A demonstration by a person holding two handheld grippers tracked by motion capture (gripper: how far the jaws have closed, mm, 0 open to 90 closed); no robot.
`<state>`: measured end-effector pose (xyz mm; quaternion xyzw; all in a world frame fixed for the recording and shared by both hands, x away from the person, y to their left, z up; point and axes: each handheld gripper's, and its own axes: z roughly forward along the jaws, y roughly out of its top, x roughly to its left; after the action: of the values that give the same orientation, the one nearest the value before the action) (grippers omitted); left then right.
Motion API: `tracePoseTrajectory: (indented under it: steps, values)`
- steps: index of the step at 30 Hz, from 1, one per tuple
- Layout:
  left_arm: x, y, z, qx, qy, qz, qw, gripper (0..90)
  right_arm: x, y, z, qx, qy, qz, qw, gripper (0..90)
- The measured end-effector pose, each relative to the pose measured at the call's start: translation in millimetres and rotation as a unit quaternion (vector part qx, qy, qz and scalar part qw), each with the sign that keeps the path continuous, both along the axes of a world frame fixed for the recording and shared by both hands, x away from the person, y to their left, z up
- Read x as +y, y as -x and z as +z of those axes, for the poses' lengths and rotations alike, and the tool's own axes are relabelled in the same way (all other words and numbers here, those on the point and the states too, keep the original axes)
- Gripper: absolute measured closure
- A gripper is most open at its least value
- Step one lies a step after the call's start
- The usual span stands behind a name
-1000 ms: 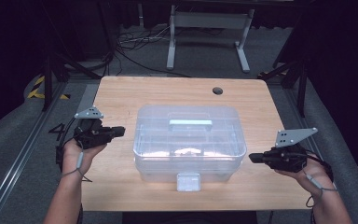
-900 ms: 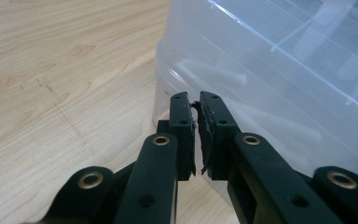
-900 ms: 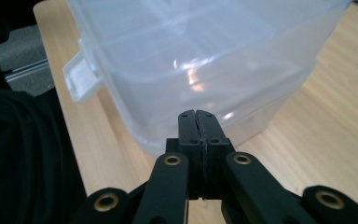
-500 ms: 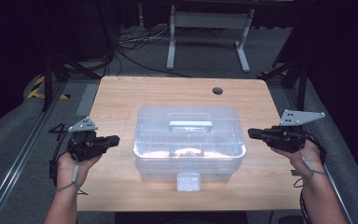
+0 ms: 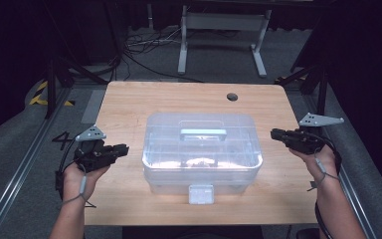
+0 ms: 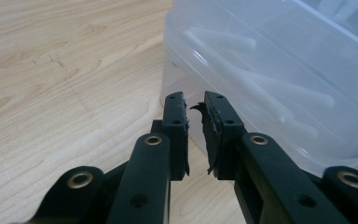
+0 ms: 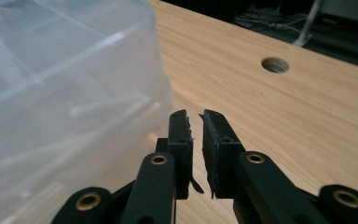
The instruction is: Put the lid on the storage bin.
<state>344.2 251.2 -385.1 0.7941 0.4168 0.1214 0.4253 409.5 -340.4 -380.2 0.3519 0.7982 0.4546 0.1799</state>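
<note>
Clear bin [image 5: 202,149] sits mid-frame, long axis left-right, between left gripper [image 5: 122,149] and right gripper [image 5: 274,134], both nearly closed, empty, flanking its ends.

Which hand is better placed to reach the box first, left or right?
Left, narrowly. The left tongs sit closer to the box side wall, pointing at it; the right tongs stand a bit farther off its other side. Both hold nothing, jaws nearly closed.

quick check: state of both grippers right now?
Left gripper: nearly shut, only a narrow gap, holding nothing, beside the clear plastic lidded box.
Right gripper: same, nearly shut, empty, apart from the box.
</note>
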Motion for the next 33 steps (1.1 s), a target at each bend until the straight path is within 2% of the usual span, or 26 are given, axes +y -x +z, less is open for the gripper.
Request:
tracePoseTrajectory:
  steps: [3, 5, 11, 14, 19, 24, 26, 32, 33]
  values:
    - [-0.6, -6.1, -2.5, -0.005, -0.002, 0.007, 1.0000, 78.9, -6.8, -4.7, -9.4, 0.010, 0.001, -0.021, 0.9997, 80.4]
    - [-0.9, -10.3, -4.2, -0.007, -0.003, 0.008, 0.9999, 78.9, -12.2, -8.0, -17.5, 0.013, 0.011, -0.037, 0.9992, 80.1]
    - [-1.9, -19.9, -11.7, -0.008, -0.009, 0.017, 0.9998, 78.1, -21.0, -11.0, -30.2, 0.025, 0.016, -0.058, 0.9979, 79.3]
    - [0.1, -23.2, -15.7, -0.009, -0.015, 0.022, 0.9996, 77.0, -23.4, -12.6, -37.6, 0.022, 0.031, -0.070, 0.9968, 78.2]
    - [2.1, -26.9, -22.7, -0.004, -0.019, 0.028, 0.9994, 77.0, -24.9, -15.6, -48.3, 0.026, 0.042, -0.072, 0.9962, 77.0]
    - [-1.1, -31.1, -29.9, 0.000, -0.034, 0.018, 0.9993, 74.1, -23.4, -15.2, -57.9, 0.032, 0.040, -0.064, 0.9967, 75.5]
    - [-3.6, -32.5, -32.9, 0.002, -0.046, 0.014, 0.9988, 71.9, -20.7, -13.8, -62.5, 0.037, 0.038, -0.060, 0.9968, 74.8]
    - [-8.2, -36.3, -41.7, 0.020, -0.059, 0.001, 0.9980, 69.2, -12.9, -13.5, -73.8, 0.038, 0.079, -0.054, 0.9947, 73.7]
    - [-9.1, -36.7, -43.4, 0.028, -0.064, 0.000, 0.9975, 69.2, -12.1, -13.6, -75.6, 0.041, 0.085, -0.051, 0.9942, 73.4]
